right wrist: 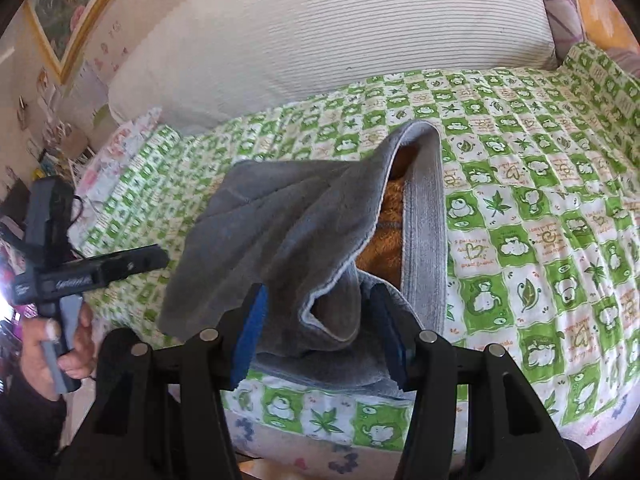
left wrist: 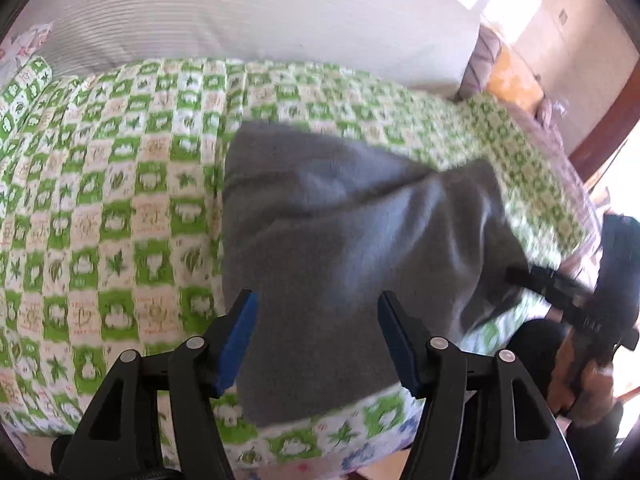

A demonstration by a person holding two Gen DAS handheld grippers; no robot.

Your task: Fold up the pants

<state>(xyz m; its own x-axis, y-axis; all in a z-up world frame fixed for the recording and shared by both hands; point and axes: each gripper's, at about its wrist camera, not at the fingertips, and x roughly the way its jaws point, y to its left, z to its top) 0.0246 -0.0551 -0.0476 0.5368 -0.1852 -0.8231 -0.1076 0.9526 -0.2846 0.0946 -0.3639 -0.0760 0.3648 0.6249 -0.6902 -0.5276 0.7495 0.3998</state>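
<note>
Grey fleece pants (left wrist: pixel 340 220) lie on a bed with a green and white checked cover (left wrist: pixel 100 200). My left gripper (left wrist: pixel 316 300) hovers open over the near end of the pants, its blue pads standing apart at either side of the cloth. My right gripper (right wrist: pixel 316 292) is shut on a bunched fold of the pants (right wrist: pixel 280 220). That side is lifted, so the ribbed waistband (right wrist: pixel 424 220) arches up and the orange lining (right wrist: pixel 384 236) shows. The right gripper (left wrist: pixel 532 276) also shows at the pants' right edge in the left wrist view.
A large white striped cushion (right wrist: pixel 320 40) lies along the far side of the bed. A hand (right wrist: pixel 68 332) holds the left gripper's handle (right wrist: pixel 52 280) beside the bed's left edge. A framed picture (right wrist: pixel 68 4) hangs on the wall. The bed's near edge (right wrist: pixel 320 420) runs just below the jaws.
</note>
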